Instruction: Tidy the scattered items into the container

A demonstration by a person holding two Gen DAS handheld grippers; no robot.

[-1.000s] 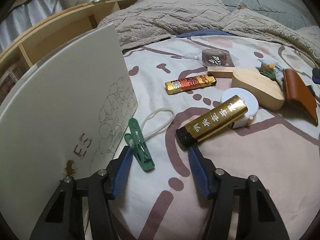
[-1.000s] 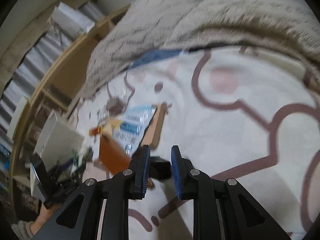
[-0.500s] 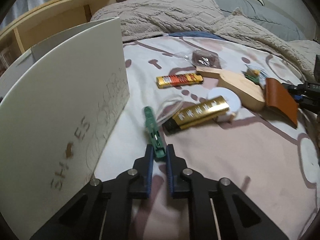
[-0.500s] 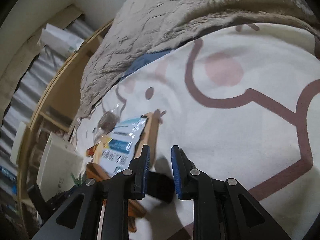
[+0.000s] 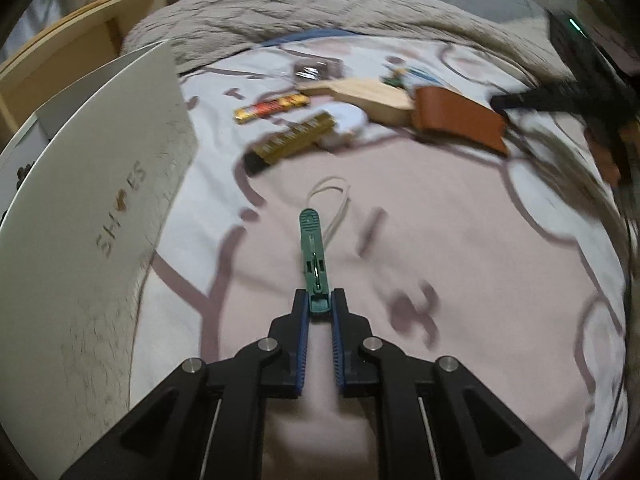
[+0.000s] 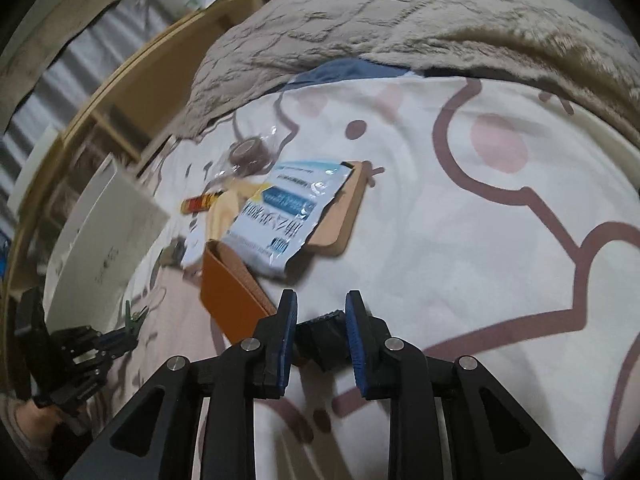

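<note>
**Green peg clamped in the left jaws, black piece between the right ones**

The left gripper (image 5: 320, 307) is clenched on the tail end of a green peg (image 5: 314, 248), which juts forward from between the blue pads, above the bed sheet (image 5: 460, 216). Whether the peg's far tip touches the sheet cannot be told. Just beyond that tip lies a white cord loop (image 5: 334, 200) on the sheet.

To the left stands the white box (image 5: 108, 208), its side lettered "SHOES", close beside the peg. Farther up the bed, blurred, lie a gold-and-black bar (image 5: 290, 144), a red-and-yellow bar (image 5: 272, 108), a wooden block (image 5: 368, 94) and a brown leather case (image 5: 460, 122). The right gripper shows as a dark blur at the upper right of the left view.

The right gripper (image 6: 322, 314) has a small black piece (image 6: 322, 334) between its pads. The jaws have just opened a little, and it cannot be told whether the pads press on the piece. Just ahead of it lies the brown case (image 6: 230, 292), and on that case and a tan board (image 6: 340, 216) rests a blue-and-white packet (image 6: 288, 216). Beyond them sits a brown roll in clear wrap (image 6: 250, 152), near the grey blanket (image 6: 360, 20).

In the right view the left gripper (image 6: 116, 340) shows at the lower left with the peg (image 6: 130, 318) at its tip, beside the box (image 6: 104, 240).
</note>
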